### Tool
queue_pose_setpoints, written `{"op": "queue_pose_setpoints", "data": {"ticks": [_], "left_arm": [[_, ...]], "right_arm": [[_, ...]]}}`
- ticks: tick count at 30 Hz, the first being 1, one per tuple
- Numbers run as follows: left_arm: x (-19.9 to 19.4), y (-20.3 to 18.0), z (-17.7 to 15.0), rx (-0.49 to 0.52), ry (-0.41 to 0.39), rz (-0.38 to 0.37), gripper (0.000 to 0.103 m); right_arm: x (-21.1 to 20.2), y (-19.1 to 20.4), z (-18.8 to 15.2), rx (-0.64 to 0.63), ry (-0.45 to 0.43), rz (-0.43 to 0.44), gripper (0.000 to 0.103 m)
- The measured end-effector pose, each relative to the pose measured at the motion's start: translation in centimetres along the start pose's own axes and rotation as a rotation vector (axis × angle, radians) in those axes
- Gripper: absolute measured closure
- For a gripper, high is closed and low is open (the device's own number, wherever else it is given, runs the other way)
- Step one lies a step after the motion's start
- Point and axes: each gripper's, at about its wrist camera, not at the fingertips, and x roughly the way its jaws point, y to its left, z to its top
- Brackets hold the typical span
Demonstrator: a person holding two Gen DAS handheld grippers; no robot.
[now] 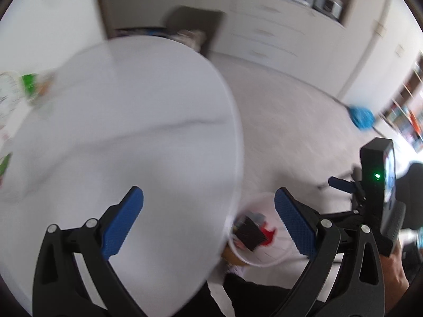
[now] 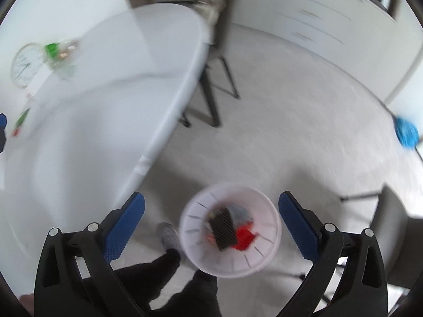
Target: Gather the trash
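Far left, on the white folding table [image 2: 87, 121]: one round white clock-like dial [image 2: 26, 63], lying flat; just beside it, one green-topped clutter of small items [image 2: 56, 52], too blurred to name or count, probably the trash not yet collected. A smaller green and red scrap [image 2: 21, 121] lies nearer along the same edge. The rest of the tabletop in view is bare.

Left gripper [image 1: 208, 222]: fingers spread wide, nothing between the blue pads [image 1: 124, 224]; it hovers over the table's right edge, so one finger is above the tabletop and the other above the floor.

Centre: one white slotted wastebasket [image 2: 267, 253] stands on the floor just beside the table edge, presumably set there so that items need only a short carry. It holds one dark ribbed piece [image 2: 223, 227], one red scrap [image 2: 244, 239] and some grey-blue material, indistinct.

Right gripper [image 2: 211, 225]: fingers likewise released and empty, directly above the basket mouth, a pose consistent with dropping an item.

Behind: one dark chair [image 2: 214, 60] at the table's far end. Far right: one blue mop head [image 2: 405, 132] on the floor.
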Motion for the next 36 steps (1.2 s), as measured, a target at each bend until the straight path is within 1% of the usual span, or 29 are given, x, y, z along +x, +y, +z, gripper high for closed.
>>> {"op": "queue_pose_setpoints", "data": {"ticks": [1,4,5,6,7,9,10,12,13,15,17,19,22,24,28,36], "left_arm": [[-1.1,1.2,0.2,-0.028,-0.022,0.025,0.008],[-5.1,5.0,1.6,-0.110,-0.103,0.108,0.008],[-6.5,5.9,2.1,-0.129,-0.132,0.133,0.008],[-8.6,7.3,3.0,-0.156,-0.178,0.178,0.008],[-9.9,8.0,3.5,-0.172,-0.207,0.207,0.008],[-13.4,9.7,4.8,-0.211,-0.279,0.277,0.008],[-15.7,10.8,5.4,-0.243,-0.325,0.318,0.008],[-19.2,12.4,6.2,-0.300,-0.395,0.380,0.008],[-21.2,13.2,6.6,-0.330,-0.431,0.428,0.008],[-23.6,14.1,7.0,-0.363,-0.475,0.505,0.008],[-25.4,15.0,7.3,-0.390,-0.495,0.583,0.008],[-26.2,15.9,6.9,-0.426,-0.488,0.612,0.008],[-25.8,16.5,5.8,-0.458,-0.468,0.602,0.008],[-24.8,16.9,5.2,-0.462,-0.436,0.598,0.008],[-23.3,17.5,4.6,-0.468,-0.391,0.579,0.008],[-22.4,17.3,4.8,-0.463,-0.380,0.571,0.008]], "right_arm": [[-0.9,2.1,1.4,-0.044,-0.025,0.036,0.003],[-3.6,6.9,4.5,-0.151,-0.098,0.099,0.003],[-5.1,8.9,6.0,-0.200,-0.140,0.116,0.003],[-6.6,10.5,7.2,-0.237,-0.178,0.133,0.003],[-8.1,11.8,8.3,-0.268,-0.220,0.150,0.003],[-12.4,14.7,11.1,-0.331,-0.326,0.189,0.002],[-14.0,15.6,12.0,-0.353,-0.361,0.204,0.002],[-18.0,17.4,14.2,-0.405,-0.444,0.237,0.002],[-20.4,18.4,15.1,-0.436,-0.498,0.257,0.002],[-23.5,19.4,15.7,-0.463,-0.577,0.273,0.002],[-26.3,20.5,16.2,-0.486,-0.644,0.274,0.002],[-27.5,21.0,16.4,-0.492,-0.667,0.264,0.002],[-27.2,22.4,16.2,-0.497,-0.647,0.268,0.002],[-26.1,22.8,15.7,-0.498,-0.612,0.283,0.002],[-24.3,23.2,15.3,-0.500,-0.554,0.279,0.002],[-24.4,23.6,15.4,-0.484,-0.546,0.279,0.002]]}}
